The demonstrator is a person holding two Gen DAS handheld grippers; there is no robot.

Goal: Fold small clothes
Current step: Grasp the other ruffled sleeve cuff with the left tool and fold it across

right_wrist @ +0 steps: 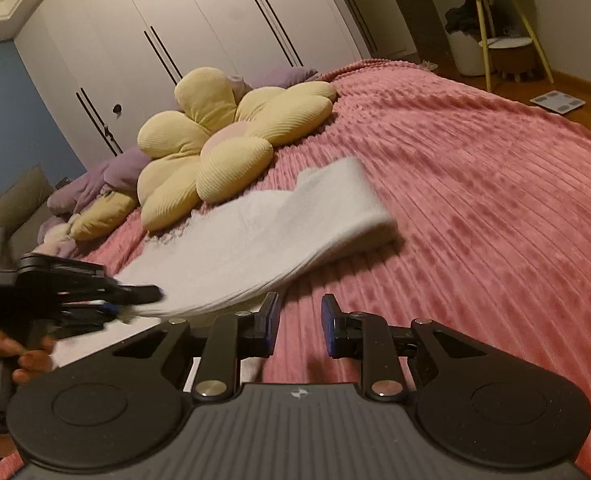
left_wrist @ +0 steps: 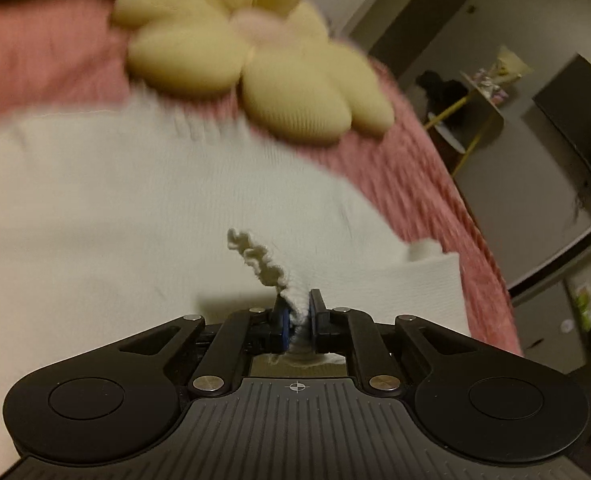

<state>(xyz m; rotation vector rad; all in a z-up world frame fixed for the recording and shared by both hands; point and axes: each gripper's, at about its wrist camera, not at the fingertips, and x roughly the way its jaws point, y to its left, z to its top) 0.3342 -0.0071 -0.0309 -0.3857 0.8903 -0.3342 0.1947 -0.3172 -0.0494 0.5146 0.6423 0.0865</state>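
A white knit garment [right_wrist: 255,240] lies on the pink bedspread [right_wrist: 475,200], partly lifted and folded over itself. My left gripper [left_wrist: 297,314] is shut on the garment's frilly white edge [left_wrist: 263,260]; the cloth [left_wrist: 135,208] fills most of the left wrist view. In the right wrist view the left gripper [right_wrist: 151,294] shows at the left, held by a hand, pinching the garment's near edge. My right gripper [right_wrist: 299,312] is open and empty, just in front of the garment's near fold, above the bedspread.
A yellow flower-shaped cushion [right_wrist: 215,140] sits on the bed behind the garment, also in the left wrist view [left_wrist: 235,60]. Purple pillows [right_wrist: 107,176] lie at its left. White wardrobe doors [right_wrist: 175,20] stand behind. A yellow-legged side table [right_wrist: 499,28] and a scale [right_wrist: 557,102] are on the floor at right.
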